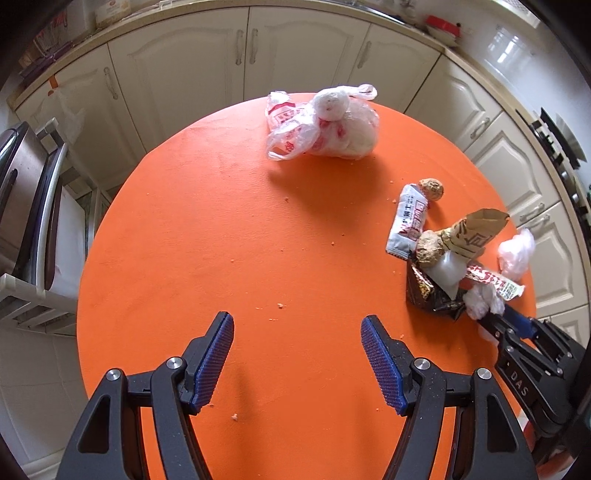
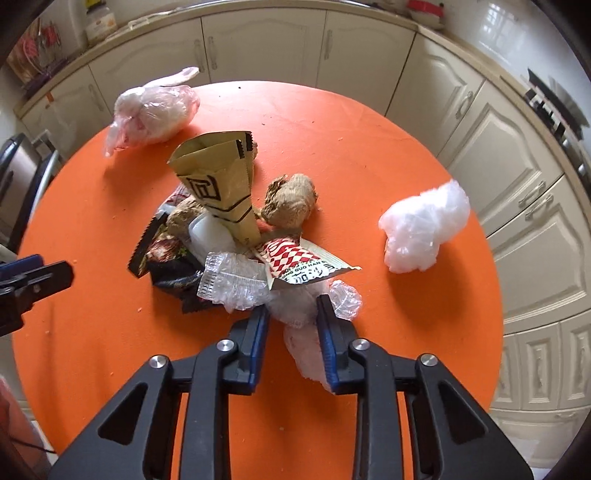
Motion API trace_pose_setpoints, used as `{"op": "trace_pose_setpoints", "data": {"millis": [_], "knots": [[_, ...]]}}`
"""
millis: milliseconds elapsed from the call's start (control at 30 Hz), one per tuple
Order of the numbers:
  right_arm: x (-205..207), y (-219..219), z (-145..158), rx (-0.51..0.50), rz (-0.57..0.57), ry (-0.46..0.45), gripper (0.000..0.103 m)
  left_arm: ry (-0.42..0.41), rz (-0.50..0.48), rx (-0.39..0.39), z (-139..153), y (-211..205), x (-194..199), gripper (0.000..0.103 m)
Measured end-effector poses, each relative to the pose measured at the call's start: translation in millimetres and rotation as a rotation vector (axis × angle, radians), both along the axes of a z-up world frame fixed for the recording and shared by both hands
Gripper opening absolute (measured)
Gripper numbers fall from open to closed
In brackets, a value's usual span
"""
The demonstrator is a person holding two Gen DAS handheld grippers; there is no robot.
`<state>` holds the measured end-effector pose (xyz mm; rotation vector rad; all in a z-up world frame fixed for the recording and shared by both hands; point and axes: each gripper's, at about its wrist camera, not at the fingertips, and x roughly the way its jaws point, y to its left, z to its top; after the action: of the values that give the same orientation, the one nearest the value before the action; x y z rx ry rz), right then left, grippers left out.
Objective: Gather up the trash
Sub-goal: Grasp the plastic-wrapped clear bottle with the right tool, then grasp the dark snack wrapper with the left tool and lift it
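Home kitchen: cream panelled cabinets (image 1: pixel 303 48) under a pale countertop (image 1: pixel 376 14) curve behind a round orange table (image 1: pixel 221 240), stove (image 1: pixel 561 144) to its right, jars beyond it.

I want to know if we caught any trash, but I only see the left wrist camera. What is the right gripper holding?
Observer: The right gripper has its fingers pinched on a crumpled plastic scrap at the pile's near edge.
Operator: Did it catch the checked wrapper too?
Observer: No. The red-and-white wrapper lies just beyond the fingertips, outside them.
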<state>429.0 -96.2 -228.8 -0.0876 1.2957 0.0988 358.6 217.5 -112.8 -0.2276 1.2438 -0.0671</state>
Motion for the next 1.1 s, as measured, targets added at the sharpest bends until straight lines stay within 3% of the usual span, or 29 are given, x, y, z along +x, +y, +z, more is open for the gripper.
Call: {"op": "trace_pose_setpoints", "data": {"millis": [167, 333, 533, 667, 800, 967, 1033, 1067, 1100], "knots": [[-15, -25, 15, 0.13, -0.039, 0.004, 0.024, 0.001, -0.023, -0.005, 2, -22, -1, 0.067], [-34, -50, 43, 0.223, -0.078, -0.049, 0.024, 0.011, -0.041, -0.008, 5, -48, 2, 0.067], [-37, -87, 71, 0.234, -0.14, -0.147, 0.024, 0.046, -0.011, -0.042, 2, -74, 14, 0.067], [-35, -104, 68, 0.254, -0.155, -0.149, 0.024, 0.064, 0.04, -0.039, -10, -88, 27, 0.067], [-33, -108, 61, 0.268, -0.13, -0.134, 0.024, 0.079, 0.123, -0.092, -23, -88, 38, 0.067], [-28, -105, 55, 0.287, -0.11, -0.128, 0.024, 0.069, 0.113, -0.035, -33, -98, 47, 0.064], [-26, -105, 54, 0.284, -0.102, -0.131, 0.024, 0.048, 0.078, 0.025, -34, -107, 47, 0.037], [-25, -105, 53, 0.28, -0.103, -0.131, 0.024, 0.04, 0.061, 0.017, -34, -110, 46, 0.033], [-25, -104, 52, 0.278, -0.106, -0.13, 0.024, 0.041, 0.047, -0.008, -36, -110, 46, 0.022]]}}
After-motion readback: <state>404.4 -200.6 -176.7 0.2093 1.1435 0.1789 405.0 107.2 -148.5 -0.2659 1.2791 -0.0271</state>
